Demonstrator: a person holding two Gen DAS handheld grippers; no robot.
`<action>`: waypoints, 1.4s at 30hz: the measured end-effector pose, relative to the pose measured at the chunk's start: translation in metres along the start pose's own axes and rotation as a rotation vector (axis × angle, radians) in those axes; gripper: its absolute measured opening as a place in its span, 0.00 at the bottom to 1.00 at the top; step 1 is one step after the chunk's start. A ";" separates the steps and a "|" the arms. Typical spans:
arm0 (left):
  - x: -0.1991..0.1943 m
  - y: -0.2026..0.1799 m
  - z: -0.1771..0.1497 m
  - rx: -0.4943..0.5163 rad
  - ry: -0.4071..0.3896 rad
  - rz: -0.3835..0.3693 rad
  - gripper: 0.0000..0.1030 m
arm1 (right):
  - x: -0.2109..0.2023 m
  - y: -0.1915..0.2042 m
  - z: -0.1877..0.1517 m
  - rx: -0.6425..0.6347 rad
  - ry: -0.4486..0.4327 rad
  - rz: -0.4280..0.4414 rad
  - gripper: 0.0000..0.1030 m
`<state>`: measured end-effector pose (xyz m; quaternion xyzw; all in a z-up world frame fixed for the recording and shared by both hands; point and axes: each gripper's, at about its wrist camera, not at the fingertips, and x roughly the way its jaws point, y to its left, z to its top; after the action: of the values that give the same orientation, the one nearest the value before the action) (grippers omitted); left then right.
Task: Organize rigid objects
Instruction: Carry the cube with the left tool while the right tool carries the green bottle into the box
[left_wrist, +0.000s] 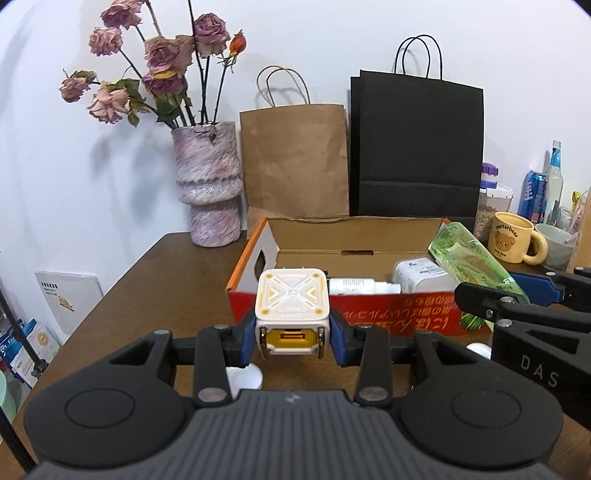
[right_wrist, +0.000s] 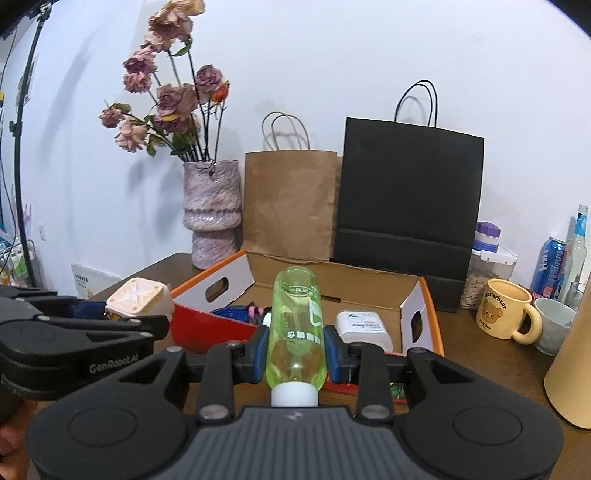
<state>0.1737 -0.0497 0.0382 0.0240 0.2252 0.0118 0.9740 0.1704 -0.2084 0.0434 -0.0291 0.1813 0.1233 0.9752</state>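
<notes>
Held items, nearest first: white-and-yellow cube (left_wrist: 291, 314), clamped between the blue pads of the left gripper (left_wrist: 292, 332), raised just before the red front wall of the cardboard box (left_wrist: 399, 314); its moulded top lettering is too small to read. Green bottle (right_wrist: 295, 325), white cap toward the camera, clamped in the right gripper (right_wrist: 295, 352), also held just in front of the box; white characters on its side, not legible to me.

Gripper markings: "GenRobot.AI" on the left one's body in the right wrist view; "DAS" on the right one's body in the left wrist view.

Box: orange-edged, open, printed with gold characters on the red wall. Inside lie a white container (right_wrist: 364, 325), a white tube (left_wrist: 364, 286) and something blue, partly hidden.

Surroundings on the brown table (left_wrist: 166, 288): yellow mug (right_wrist: 504, 314) with a bear, reading "Butterbear"; marbled vase (left_wrist: 208, 181) of dried roses; brown paper bag (left_wrist: 295, 162); black paper bag (left_wrist: 415, 144); blue can (right_wrist: 552, 267), lettering unreadable.
</notes>
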 end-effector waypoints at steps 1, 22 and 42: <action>0.001 -0.002 0.001 -0.001 -0.002 0.000 0.39 | 0.001 -0.002 0.001 0.002 -0.002 -0.002 0.29; 0.048 -0.027 0.028 -0.043 -0.017 0.002 0.39 | 0.050 -0.040 0.023 0.046 -0.005 -0.048 0.29; 0.112 -0.030 0.061 -0.052 -0.029 0.032 0.39 | 0.121 -0.052 0.045 0.051 0.015 -0.064 0.29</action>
<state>0.3018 -0.0781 0.0420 0.0023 0.2105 0.0329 0.9770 0.3086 -0.2259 0.0418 -0.0110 0.1906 0.0872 0.9777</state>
